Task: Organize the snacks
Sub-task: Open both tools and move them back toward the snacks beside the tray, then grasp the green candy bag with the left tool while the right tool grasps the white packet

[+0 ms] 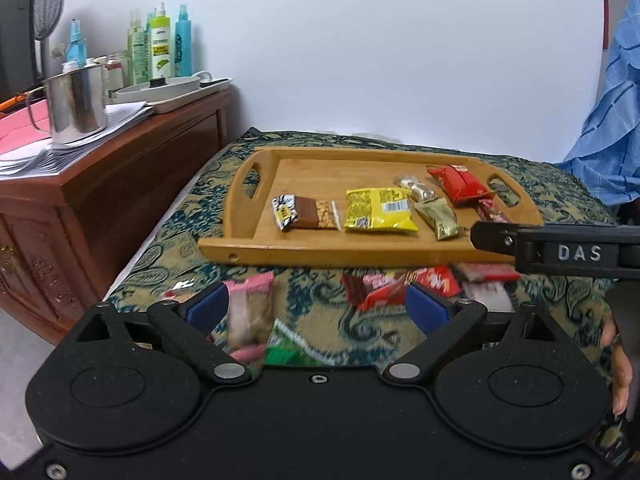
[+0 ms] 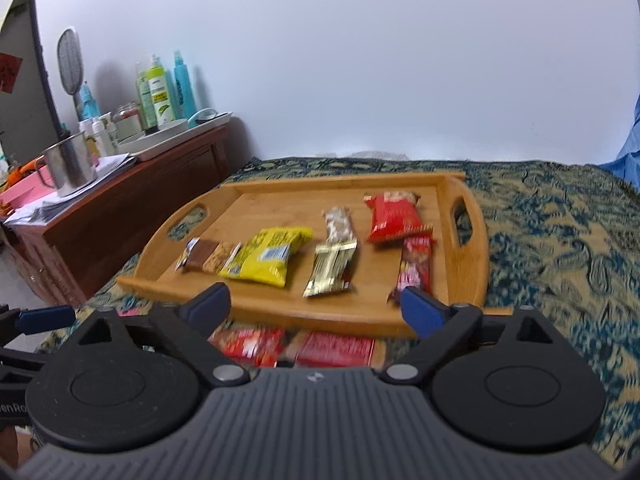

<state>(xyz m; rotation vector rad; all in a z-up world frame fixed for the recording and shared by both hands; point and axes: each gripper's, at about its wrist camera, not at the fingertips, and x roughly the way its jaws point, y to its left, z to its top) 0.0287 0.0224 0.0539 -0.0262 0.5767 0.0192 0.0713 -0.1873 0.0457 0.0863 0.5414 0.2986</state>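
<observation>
a wooden tray (image 1: 320,160) sits on the patterned cloth (image 1: 180,216) in the middle of the left wrist frame, its long axis running left to right, with a cut-out handle at each end. inside it the snacks lie in a rough row along the near half. at the left is a chocolate peanut bar (image 1: 306,213), long axis left to right. next to it lies a yellow packet (image 1: 378,209), also lengthwise across the frame. right of that a gold wrapper (image 1: 437,218) points away and slightly left, with a clear nut bar (image 1: 414,187) just behind it on the same slant. a red packet (image 1: 458,183) lies near the right handle, slanting from upper left to lower right, and a small red and pink bar (image 1: 491,212) lies just in front of it, partly hidden by the other gripper.

in front of the tray's near edge, loose snacks lie on the cloth, blurred: a pink wrapped bar (image 1: 250,312) standing lengthwise toward the camera, a green wrapper (image 1: 288,348) below it, and red wrappers (image 1: 400,286) in a heap to the right.

the left gripper (image 1: 316,308) hangs over these loose snacks with its blue fingers spread wide, pinching nothing. the right gripper (image 2: 316,308), in the right wrist frame, is also spread wide and empty, low at the tray's near edge.

at upper left a wooden cabinet (image 1: 100,168) carries a steel mug (image 1: 76,104) and spray bottles (image 1: 160,44).
</observation>
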